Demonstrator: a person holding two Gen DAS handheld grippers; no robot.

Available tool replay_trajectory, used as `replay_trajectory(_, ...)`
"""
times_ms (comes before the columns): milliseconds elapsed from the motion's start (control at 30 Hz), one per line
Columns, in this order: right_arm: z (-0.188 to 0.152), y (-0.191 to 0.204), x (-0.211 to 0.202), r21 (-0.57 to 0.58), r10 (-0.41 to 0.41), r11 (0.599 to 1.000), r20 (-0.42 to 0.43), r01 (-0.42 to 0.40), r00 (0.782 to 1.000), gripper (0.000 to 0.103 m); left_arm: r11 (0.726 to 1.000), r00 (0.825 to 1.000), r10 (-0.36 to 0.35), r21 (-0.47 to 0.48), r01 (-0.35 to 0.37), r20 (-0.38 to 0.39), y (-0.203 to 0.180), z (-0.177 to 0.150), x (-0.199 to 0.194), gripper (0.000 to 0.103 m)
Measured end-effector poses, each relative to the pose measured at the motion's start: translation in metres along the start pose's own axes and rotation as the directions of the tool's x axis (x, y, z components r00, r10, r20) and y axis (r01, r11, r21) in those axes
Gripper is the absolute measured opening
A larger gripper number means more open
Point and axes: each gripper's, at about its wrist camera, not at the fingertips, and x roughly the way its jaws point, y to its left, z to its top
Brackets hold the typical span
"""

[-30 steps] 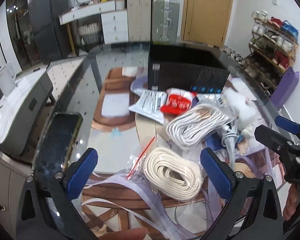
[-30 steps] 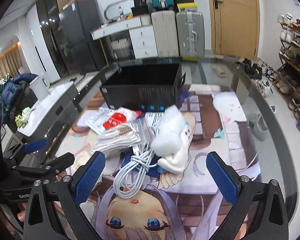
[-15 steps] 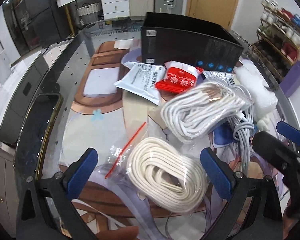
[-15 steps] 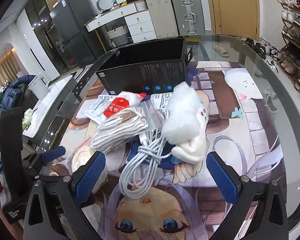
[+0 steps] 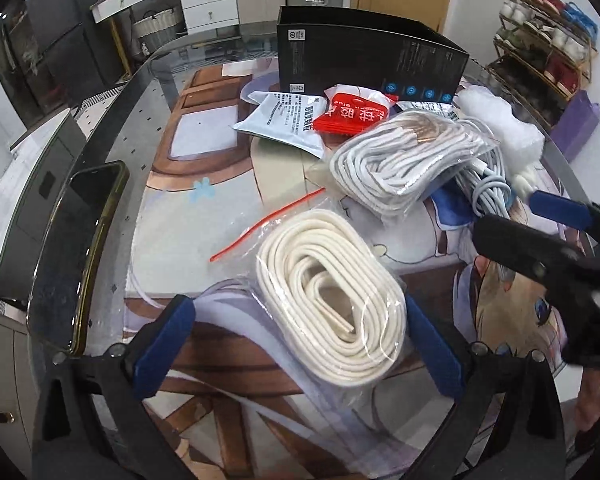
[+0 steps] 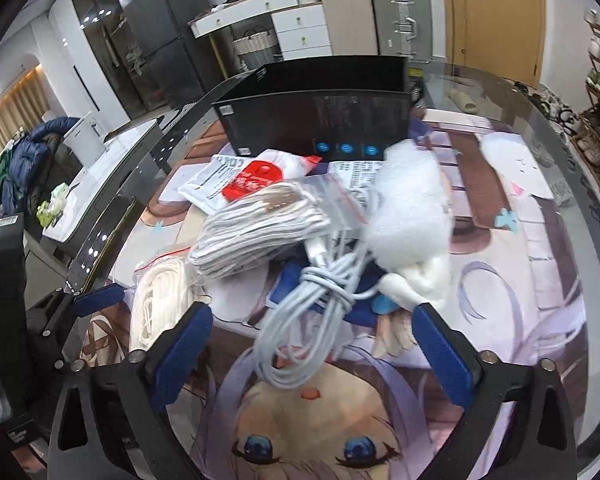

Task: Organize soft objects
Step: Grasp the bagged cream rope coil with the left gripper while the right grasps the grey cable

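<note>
Since the black box (image 5: 364,60) sits open at the back of the desk (image 5: 220,184), I've got my left gripper (image 5: 300,344) jaws spread wide around the bagged cream cord (image 5: 332,304), and my right gripper (image 6: 312,348) jaws spread over the loose white cable (image 6: 312,320).

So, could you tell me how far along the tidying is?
Nothing looks sorted yet. The open left gripper straddles the bagged cream cord; the open right gripper frames the loose white cable. The bagged white cables, packets and plush remain beside the black box.
</note>
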Motion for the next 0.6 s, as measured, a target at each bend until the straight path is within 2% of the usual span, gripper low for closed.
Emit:
replay_trajectory(33,0.000,0.001,0.002,-0.002,0.011,1.000,-0.010,-0.011,1.000,0.078,1.000,1.000,-0.004,0.007,0.004,-0.003,0.000,-0.001,-0.001,0.103)
replay_trajectory(67,0.000,0.002,0.004,-0.002,0.026,1.000,-0.021,-0.026,0.999,0.074,1.000,1.000,-0.008,0.014,0.008,-0.010,0.000,-0.002,-0.001,0.103)
replay_trajectory(167,-0.004,0.002,0.007,-0.016,0.066,0.998,-0.050,-0.067,0.997,0.069,0.997,0.998,-0.039,0.067,0.042,-0.056,-0.002,-0.001,-0.002,0.103)
replay_trajectory(233,-0.005,0.003,0.004,-0.039,0.065,0.997,-0.053,-0.067,0.996,0.052,0.993,0.995,-0.064,0.096,0.072,-0.080,-0.001,0.000,-0.004,0.102)
replay_trajectory(300,-0.009,-0.001,-0.001,-0.051,0.086,0.995,-0.060,-0.089,0.994,0.046,0.995,0.994,-0.085,0.047,0.088,-0.070,0.004,0.000,-0.006,0.101)
replay_trajectory(400,-0.013,-0.007,-0.005,-0.047,0.116,0.992,-0.077,-0.120,0.990,0.040,0.995,0.994,-0.091,0.023,0.093,-0.063,0.004,0.002,-0.010,0.095)
replay_trajectory(500,-0.019,-0.010,-0.011,-0.059,0.127,0.989,-0.100,-0.133,0.987,0.036,0.996,0.996,-0.078,0.031,0.079,-0.039,0.001,0.006,-0.014,0.095)
replay_trajectory(600,-0.026,-0.008,-0.019,-0.093,0.138,0.984,-0.152,-0.153,0.979,0.036,0.998,0.997,-0.067,0.015,0.067,-0.033,0.001,0.010,-0.013,0.095)
